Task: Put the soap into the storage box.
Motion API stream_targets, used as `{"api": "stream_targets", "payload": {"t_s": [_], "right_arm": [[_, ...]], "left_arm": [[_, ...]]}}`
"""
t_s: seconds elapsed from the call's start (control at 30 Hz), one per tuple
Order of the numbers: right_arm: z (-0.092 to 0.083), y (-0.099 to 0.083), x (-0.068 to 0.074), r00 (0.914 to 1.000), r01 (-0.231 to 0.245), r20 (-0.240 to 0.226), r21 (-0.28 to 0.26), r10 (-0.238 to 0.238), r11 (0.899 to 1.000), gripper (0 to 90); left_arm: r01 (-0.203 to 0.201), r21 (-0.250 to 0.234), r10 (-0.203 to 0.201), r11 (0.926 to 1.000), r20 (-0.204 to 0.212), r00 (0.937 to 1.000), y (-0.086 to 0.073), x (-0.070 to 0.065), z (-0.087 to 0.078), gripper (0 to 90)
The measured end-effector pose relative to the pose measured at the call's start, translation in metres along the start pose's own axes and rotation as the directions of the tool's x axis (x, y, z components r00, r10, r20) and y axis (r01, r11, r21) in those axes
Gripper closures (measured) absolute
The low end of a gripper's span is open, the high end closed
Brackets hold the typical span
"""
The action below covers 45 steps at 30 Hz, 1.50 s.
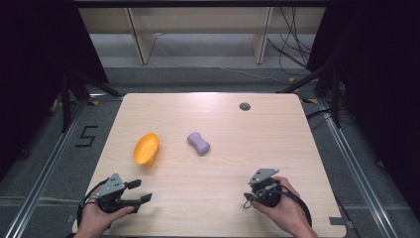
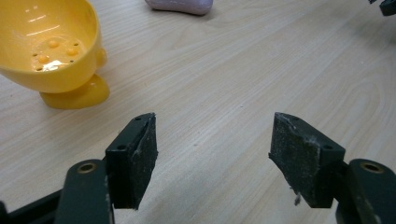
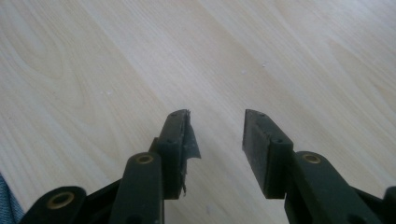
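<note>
Fingers (image 2: 140, 154) matte black, spread, glossy yellow strainer (image 2: 51, 51), woodgrain table (image 2: 233, 70)

Pale wood-grain table (image 1: 277, 144) stood centre, small round grommet hole (image 1: 244, 106) near far edge. Grey carpet floor (image 1: 44, 148) lay around it; black "5" mark (image 1: 87, 136) left of table. Metal rails (image 1: 364, 173) ran along both sides. Dark curtains (image 1: 34, 59) hung left and right. Light wooden frame legs (image 1: 140, 42) stood far; black cables (image 1: 289, 44) trailed far right.
</note>
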State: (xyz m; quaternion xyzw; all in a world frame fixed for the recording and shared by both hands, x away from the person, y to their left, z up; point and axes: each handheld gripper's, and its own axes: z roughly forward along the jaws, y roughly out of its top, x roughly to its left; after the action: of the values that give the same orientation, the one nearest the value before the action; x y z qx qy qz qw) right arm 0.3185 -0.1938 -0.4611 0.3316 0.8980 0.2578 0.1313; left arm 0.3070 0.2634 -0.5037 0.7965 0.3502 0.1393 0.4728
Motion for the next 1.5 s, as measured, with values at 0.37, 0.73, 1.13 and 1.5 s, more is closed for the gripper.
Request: {"api": "stream_targets", "payload": {"t_s": [0.37,0.73,1.13,1.5], "right_arm": [[0.009,-0.001,-0.006,0.9989,-0.046,-0.002,-0.033,0.046,0.998,55.2],[0.006,-0.006,-0.016,0.9959,-0.090,-0.009,-0.035,0.090,0.995,54.2],[0.007,-0.006,-0.014,0.9956,-0.094,-0.010,-0.035,0.094,0.995,52.8],[0.007,-0.006,-0.013,0.9932,-0.116,-0.019,-0.027,0.115,0.993,52.2]], "left_arm": [[-0.006,0.004,0.006,1.0000,0.006,1.0000,0.000,0.002,0.003,30.3],[0.002,0.025,-0.002,0.9997,0.012,0.9999,0.003,0.000,0.007,29.0],[-0.320,0.119,0.320,0.9400,0.019,0.9474,0.078,-0.005,0.035,28.1],[-0.016,0.220,0.021,0.9753,-0.020,0.9996,0.124,-0.001,0.093,33.1]]}}
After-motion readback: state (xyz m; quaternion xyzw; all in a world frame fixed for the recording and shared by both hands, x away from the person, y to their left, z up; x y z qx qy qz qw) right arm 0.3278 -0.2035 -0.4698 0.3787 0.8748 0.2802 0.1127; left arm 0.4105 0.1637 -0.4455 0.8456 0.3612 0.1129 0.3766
